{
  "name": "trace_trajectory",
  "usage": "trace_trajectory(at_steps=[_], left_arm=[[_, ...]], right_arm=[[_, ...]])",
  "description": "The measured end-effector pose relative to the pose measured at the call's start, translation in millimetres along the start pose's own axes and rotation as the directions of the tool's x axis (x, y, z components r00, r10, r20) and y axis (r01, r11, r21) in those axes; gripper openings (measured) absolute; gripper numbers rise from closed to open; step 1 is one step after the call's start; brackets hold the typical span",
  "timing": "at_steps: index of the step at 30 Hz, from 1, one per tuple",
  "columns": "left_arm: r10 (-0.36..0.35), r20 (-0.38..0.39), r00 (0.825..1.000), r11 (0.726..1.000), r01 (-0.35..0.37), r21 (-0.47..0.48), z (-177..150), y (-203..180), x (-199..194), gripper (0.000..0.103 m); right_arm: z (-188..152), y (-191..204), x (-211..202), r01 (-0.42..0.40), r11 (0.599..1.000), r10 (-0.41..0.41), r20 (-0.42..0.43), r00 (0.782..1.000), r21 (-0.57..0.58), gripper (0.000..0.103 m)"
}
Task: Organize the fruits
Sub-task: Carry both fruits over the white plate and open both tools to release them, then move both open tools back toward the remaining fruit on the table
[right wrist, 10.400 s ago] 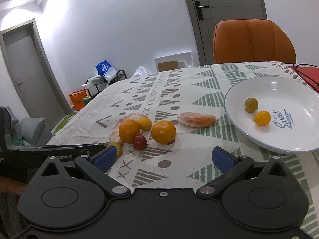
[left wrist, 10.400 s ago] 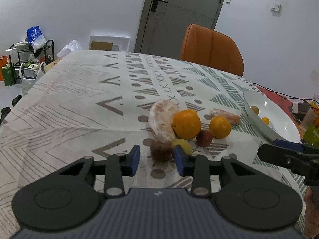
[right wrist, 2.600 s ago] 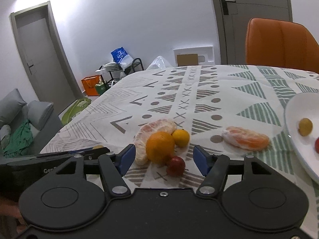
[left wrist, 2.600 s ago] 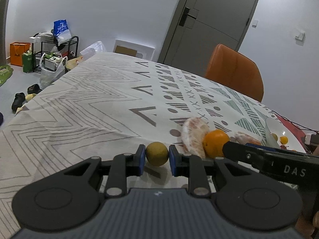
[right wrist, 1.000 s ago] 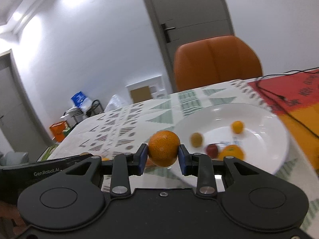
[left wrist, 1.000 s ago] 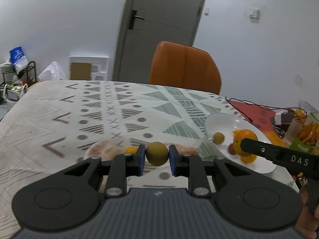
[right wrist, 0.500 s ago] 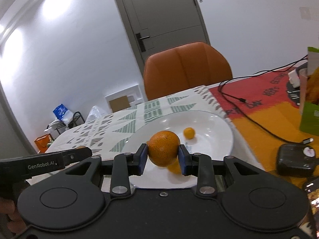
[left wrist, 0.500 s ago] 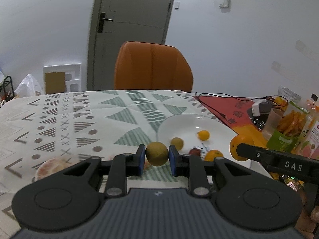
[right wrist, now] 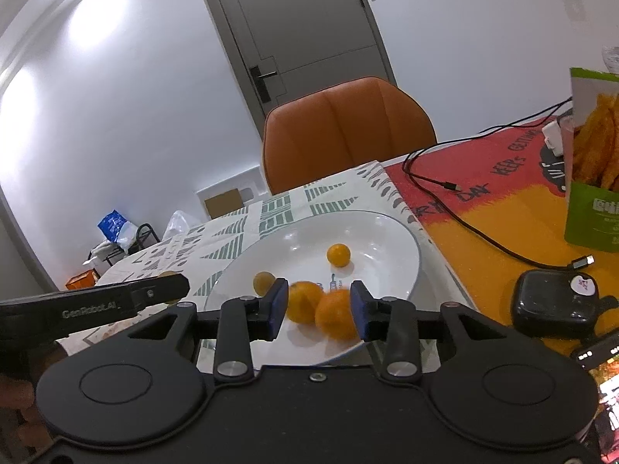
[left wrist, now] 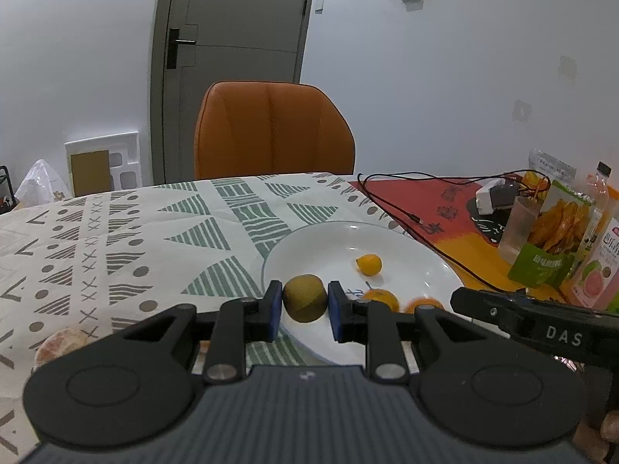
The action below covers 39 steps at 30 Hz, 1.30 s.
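Two grippers hover: left gripper [left wrist: 301,307] is clamped on a greenish fruit [left wrist: 304,297] above the plate [left wrist: 437,270] rim; right gripper [right wrist: 319,309], frame centre, seems released, blurred orange [right wrist: 336,314] between.

Right hand-held gripper [right wrist: 317,305]: fingers now spread; large orange [right wrist: 336,319], clamped half a second ago, free between them, blurred, over near part of white plate [right wrist: 387,232], beside second orange [right wrist: 303,301]. Left hand-held gripper [left wrist: 303,309]: carried from desk's fruit pile to plate's near rim, gripping greenish-brown fruit [left wrist: 304,297] picked up since earliest view. Red fruit no longer visible in plate.
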<state>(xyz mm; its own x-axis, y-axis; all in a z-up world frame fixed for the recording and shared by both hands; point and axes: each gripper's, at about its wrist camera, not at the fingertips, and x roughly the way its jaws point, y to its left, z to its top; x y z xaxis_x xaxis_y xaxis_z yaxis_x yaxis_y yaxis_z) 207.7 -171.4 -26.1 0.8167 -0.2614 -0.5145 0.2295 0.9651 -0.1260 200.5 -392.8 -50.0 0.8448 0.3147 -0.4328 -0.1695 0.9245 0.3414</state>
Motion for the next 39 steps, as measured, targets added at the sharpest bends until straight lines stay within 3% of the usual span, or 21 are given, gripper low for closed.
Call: trace_trajectory(at_steps=[10, 18, 31, 33, 39], left_arm=[[-0.036, -0.001, 0.999, 0.999, 0.036, 0.027, 3.5, -19.0, 12.3, 0.024], [-0.009, -0.008, 1.0, 0.999, 0.009, 0.033, 2.8, -16.5, 10.9, 0.039], [0.086, -0.004, 0.996, 0.996, -0.087, -0.031, -7.6, 27.0, -19.9, 0.064], [0.108, 0.002, 0.994, 0.993, -0.107, -0.039, -9.4, 34.1, -26.4, 0.072], [0.161, 0.017, 0.987, 0.985, -0.16, -0.064, -14.8, 58.2, -44.8, 0.077]], right_arm=[[-3.1, -5.4, -6.2, 0.001, 1.0, -0.001, 0.001, 1.0, 0.014, 0.038], [-7.3, -2.5, -5.3, -0.008, 1.0, 0.008, -0.006, 1.0, 0.013, 0.041], [-16.0, 27.9, 1.2, -0.043, 0.999, 0.042, -0.037, 0.998, -0.021, 0.052], [-17.4, 34.0, 2.2, -0.053, 0.998, 0.052, -0.041, 0.998, -0.027, 0.053], [-21.1, 52.2, 4.1, -0.075, 0.996, 0.073, -0.041, 0.996, -0.043, 0.057]])
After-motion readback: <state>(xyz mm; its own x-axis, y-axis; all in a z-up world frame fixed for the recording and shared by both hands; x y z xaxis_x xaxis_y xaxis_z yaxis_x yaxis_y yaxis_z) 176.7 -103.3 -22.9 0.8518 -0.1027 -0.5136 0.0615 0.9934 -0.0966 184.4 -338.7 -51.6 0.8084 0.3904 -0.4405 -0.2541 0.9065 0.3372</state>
